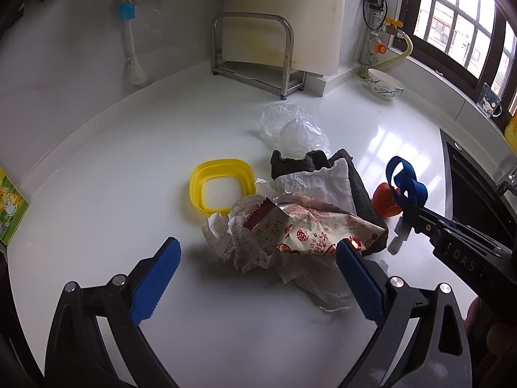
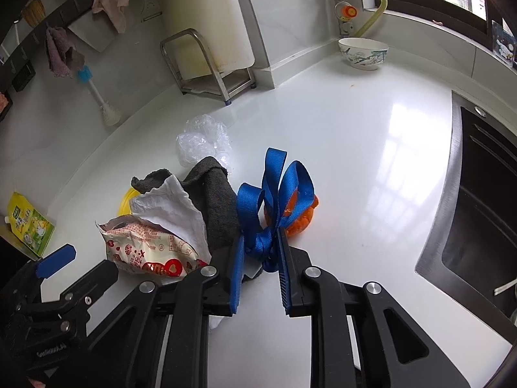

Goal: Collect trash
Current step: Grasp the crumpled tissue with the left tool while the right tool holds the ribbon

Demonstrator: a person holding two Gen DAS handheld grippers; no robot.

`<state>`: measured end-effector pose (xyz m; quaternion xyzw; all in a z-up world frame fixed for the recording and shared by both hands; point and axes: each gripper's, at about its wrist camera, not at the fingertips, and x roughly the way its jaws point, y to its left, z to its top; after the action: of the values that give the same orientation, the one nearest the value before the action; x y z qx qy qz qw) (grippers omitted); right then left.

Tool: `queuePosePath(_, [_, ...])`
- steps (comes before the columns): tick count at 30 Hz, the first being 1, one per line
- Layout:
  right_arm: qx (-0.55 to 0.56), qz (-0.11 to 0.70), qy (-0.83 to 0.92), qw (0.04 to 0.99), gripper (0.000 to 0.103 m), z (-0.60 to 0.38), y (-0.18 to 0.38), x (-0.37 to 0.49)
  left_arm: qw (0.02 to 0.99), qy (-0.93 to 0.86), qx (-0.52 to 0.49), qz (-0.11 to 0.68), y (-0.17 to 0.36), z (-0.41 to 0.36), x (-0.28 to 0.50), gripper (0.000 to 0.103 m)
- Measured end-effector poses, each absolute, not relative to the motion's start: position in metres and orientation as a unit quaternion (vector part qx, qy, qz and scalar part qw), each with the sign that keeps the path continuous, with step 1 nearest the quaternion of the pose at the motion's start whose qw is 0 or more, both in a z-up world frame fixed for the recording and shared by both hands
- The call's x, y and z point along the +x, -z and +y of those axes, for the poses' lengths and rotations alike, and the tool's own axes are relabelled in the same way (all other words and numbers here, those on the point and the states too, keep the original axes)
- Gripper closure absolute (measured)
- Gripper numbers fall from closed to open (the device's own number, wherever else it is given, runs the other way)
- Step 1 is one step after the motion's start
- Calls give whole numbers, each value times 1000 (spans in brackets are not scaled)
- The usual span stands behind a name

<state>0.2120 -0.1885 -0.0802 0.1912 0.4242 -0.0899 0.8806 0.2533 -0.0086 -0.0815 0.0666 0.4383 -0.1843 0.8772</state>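
A pile of trash lies on the white counter [image 1: 129,148]: a printed snack wrapper [image 1: 310,229], crumpled white paper [image 1: 236,242], a dark grey cloth [image 1: 352,187] and a clear plastic bag [image 1: 294,129]. My left gripper [image 1: 258,252] is open, low over the counter, its fingers either side of the wrapper. My right gripper [image 2: 260,255] is shut on a looped blue ribbon [image 2: 274,190] and holds it above an orange object [image 2: 300,216]. The wrapper [image 2: 152,252] and cloth [image 2: 216,203] also show in the right wrist view.
A yellow lid ring [image 1: 223,187] lies left of the pile. A steel rack [image 1: 255,51] and a patterned bowl [image 1: 384,84] stand at the back. A black sink [image 2: 478,200] is on the right. A green pouch [image 1: 9,207] leans at the far left.
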Motion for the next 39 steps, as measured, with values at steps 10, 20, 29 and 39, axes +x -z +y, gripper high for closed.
queuePosePath(10, [204,428,104,874,84,-192,84,189,877,173,67,442,97,-18,271,26])
queuePosePath(20, [206,436,108,869,84,-189,84,177,865,206,60,455,102,-24,271,90])
queuePosePath(29, [205,435,109,870,84,-185,79,170,869,228,51,435,79,-15,262,94])
queuePosePath(39, [209,430,113,871,84,-186,76,163,868,238,66,432,75,-7,257,94])
